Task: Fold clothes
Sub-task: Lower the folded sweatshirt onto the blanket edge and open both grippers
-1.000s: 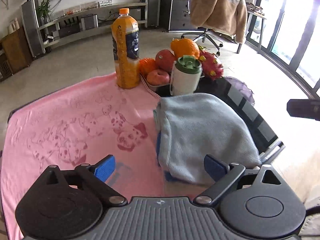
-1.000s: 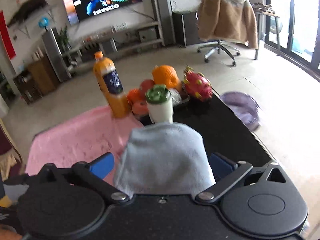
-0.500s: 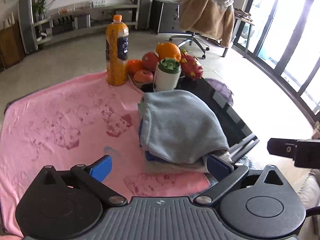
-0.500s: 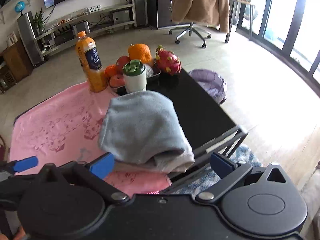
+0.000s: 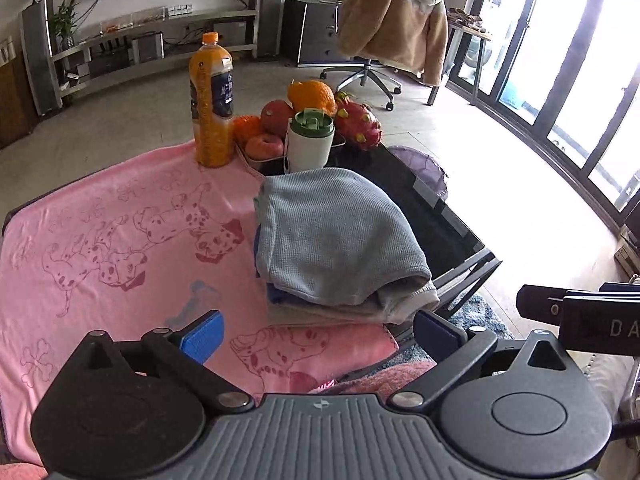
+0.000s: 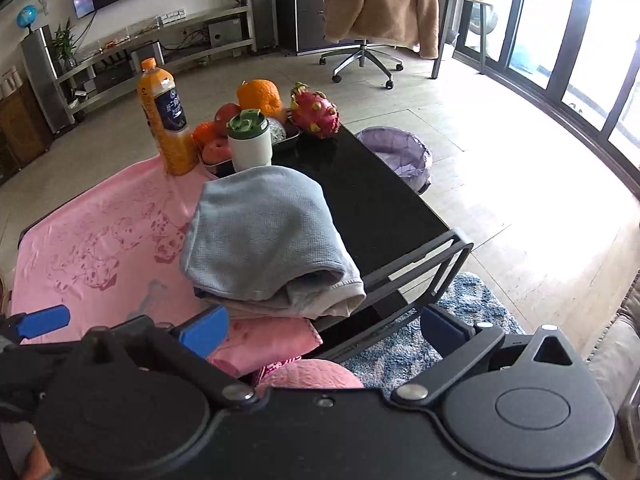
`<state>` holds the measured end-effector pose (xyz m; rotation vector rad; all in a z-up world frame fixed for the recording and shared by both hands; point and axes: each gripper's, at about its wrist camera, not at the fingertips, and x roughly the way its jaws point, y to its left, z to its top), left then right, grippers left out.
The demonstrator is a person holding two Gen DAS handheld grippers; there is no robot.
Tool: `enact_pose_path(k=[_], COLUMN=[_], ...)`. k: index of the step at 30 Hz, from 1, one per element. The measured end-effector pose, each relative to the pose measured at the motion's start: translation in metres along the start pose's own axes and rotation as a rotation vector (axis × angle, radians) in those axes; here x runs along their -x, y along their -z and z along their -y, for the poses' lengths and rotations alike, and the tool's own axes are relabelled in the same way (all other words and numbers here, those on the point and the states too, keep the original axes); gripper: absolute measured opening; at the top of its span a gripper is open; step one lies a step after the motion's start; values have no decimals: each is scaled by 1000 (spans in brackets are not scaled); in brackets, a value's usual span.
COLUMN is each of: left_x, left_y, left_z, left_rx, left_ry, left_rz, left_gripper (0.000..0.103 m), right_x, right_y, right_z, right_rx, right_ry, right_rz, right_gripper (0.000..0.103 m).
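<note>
A folded grey-blue garment [image 5: 336, 236] lies on top of a small stack of folded clothes, on the pink dog-print cloth [image 5: 120, 248] at the table's right side. It also shows in the right wrist view [image 6: 264, 240]. My left gripper [image 5: 318, 334] is open and empty, held back from the stack above the table's near edge. My right gripper [image 6: 322, 330] is open and empty, off the near edge. A blue fingertip of the left gripper [image 6: 44, 320] shows at the right wrist view's left edge.
An orange juice bottle [image 5: 211, 104], a white cup with a green lid [image 5: 309, 144] and a tray of fruit [image 5: 316, 112] stand at the table's far end. A purple basket [image 6: 396, 156] sits on the floor to the right. A blue rug [image 6: 432, 332] lies below the table's near corner.
Both grippers have pulled back and up from the folded stack. The right gripper was close over the grey garment a second ago and is now off the table's near edge.
</note>
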<state>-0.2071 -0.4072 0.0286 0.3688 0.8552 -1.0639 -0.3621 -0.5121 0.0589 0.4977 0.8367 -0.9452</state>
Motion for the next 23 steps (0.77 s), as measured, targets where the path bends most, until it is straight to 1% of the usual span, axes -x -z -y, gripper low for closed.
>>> enact_pose_path(k=[4, 15, 23], left_x=[2, -2, -3], left_y=[1, 3, 5], left_z=[3, 5, 7], left_rx=[-15, -24, -41], left_ry=[-7, -1, -7], left_rz=[11, 3, 38], left_gripper=[100, 100, 100], right_x=[1, 0, -1], right_y=[4, 7, 9], right_z=[3, 3, 3], right_rx=[-11, 7, 1], right_ry=[3, 24, 30], right_rz=[0, -5, -2], right_gripper=[103, 103, 103])
